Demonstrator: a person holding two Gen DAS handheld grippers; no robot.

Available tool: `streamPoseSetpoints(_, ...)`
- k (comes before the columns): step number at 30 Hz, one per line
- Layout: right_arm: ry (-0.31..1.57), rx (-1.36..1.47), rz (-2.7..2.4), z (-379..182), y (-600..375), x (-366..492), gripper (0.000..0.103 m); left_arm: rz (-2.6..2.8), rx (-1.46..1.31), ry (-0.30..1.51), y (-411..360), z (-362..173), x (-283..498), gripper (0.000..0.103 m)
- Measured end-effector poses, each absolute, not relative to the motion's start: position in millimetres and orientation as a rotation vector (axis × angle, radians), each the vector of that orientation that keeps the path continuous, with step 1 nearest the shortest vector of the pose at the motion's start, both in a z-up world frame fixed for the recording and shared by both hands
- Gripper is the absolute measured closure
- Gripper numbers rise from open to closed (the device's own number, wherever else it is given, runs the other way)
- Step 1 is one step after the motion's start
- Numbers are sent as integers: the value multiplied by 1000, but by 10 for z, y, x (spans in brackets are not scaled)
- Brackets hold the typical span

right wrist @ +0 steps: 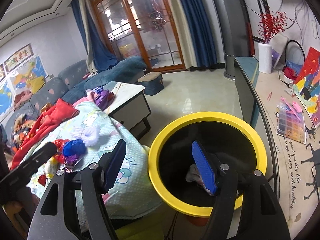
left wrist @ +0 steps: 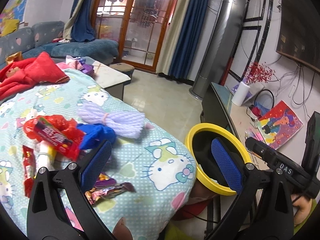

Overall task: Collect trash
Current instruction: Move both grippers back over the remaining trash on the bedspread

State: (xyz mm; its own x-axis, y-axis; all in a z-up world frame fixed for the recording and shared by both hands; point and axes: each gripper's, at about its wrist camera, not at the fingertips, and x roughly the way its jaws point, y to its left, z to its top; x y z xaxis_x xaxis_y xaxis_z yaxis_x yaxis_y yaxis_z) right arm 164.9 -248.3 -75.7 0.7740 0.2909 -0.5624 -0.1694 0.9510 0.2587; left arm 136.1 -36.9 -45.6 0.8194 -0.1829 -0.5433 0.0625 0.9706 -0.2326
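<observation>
Trash lies on a Hello Kitty blanket [left wrist: 128, 160]: a red candy wrapper [left wrist: 53, 138], a blue crumpled wrapper [left wrist: 96, 135], white foam netting [left wrist: 118, 120], a purple wrapper [left wrist: 108, 190] and a red packet [left wrist: 29, 164]. A yellow-rimmed black bin [right wrist: 208, 118] stands to the blanket's right; it also shows in the left wrist view [left wrist: 220, 128]. Some crumpled trash [right wrist: 193, 175] lies inside it. My left gripper [left wrist: 162, 164] is open and empty above the blanket's edge. My right gripper [right wrist: 160, 166] is open and empty over the bin's rim.
A red cloth [left wrist: 30, 72] lies at the blanket's far end. A white coffee table [right wrist: 128, 94], a blue sofa [left wrist: 80, 48], a TV cabinet [right wrist: 260, 92] with a white vase [right wrist: 264, 58], and a grey tower appliance [left wrist: 220, 40] surround open floor.
</observation>
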Motion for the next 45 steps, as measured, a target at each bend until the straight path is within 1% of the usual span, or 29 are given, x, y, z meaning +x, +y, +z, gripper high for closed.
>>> streamPoseSetpoints(30, 679, -7, 503, -681, -1405, 1378, 34, 61, -323, 527, 438, -371, 1225, 11)
streamPoseSetpoints(45, 706, -66, 627, -781, -1005, 1348, 34, 146, -353, 528, 795, -415, 1214, 11)
